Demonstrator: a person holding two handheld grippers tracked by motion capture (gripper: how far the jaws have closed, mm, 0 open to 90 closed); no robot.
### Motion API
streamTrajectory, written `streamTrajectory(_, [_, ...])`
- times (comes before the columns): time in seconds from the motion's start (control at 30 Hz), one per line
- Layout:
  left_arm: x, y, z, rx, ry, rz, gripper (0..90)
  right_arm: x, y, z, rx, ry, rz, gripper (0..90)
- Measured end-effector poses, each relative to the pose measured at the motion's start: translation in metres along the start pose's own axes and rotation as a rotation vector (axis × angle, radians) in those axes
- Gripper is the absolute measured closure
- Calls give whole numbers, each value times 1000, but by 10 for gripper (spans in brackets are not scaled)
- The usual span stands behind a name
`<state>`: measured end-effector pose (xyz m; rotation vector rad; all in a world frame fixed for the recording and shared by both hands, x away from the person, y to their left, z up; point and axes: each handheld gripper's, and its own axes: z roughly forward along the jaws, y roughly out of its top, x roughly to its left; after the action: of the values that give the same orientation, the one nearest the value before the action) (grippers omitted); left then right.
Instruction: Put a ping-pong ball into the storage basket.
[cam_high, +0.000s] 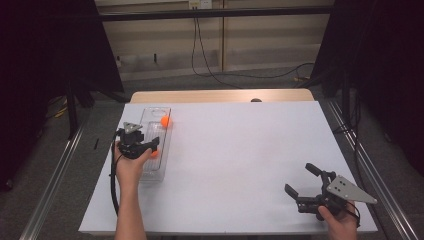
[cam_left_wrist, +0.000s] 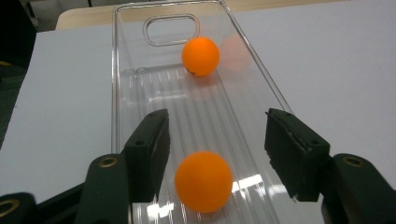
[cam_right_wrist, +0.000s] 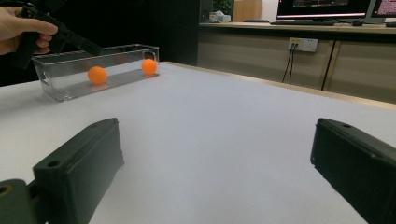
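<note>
A clear plastic tray (cam_high: 152, 172) lies lengthwise on the left of the white table (cam_high: 235, 150). Two orange balls are in it. One ball (cam_high: 165, 121) rests at the far end; the other ball (cam_high: 154, 153) sits midway. My left gripper (cam_high: 151, 147) hangs over the tray, its jaws either side of the near ball (cam_left_wrist: 203, 181) with a gap at each pad. The far ball (cam_left_wrist: 200, 56) lies near the tray's handle slot. My right gripper (cam_high: 298, 178) rests low at the table's front right, open and with nothing in it.
In the right gripper view the tray (cam_right_wrist: 65, 88) stands far off with both balls inside, and a hand (cam_right_wrist: 18, 28) holds the other gripper above it. A bare wooden strip (cam_high: 220, 95) edges the table's far side. Dark curtains and cables lie beyond.
</note>
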<state>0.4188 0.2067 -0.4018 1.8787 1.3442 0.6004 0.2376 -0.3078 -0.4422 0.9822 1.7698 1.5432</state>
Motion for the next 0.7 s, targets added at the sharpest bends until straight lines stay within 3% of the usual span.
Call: streamTrajectory(0.7, [-4,3,-9,-47,-21,-33,221,-1,0,0,5,-2,1,19])
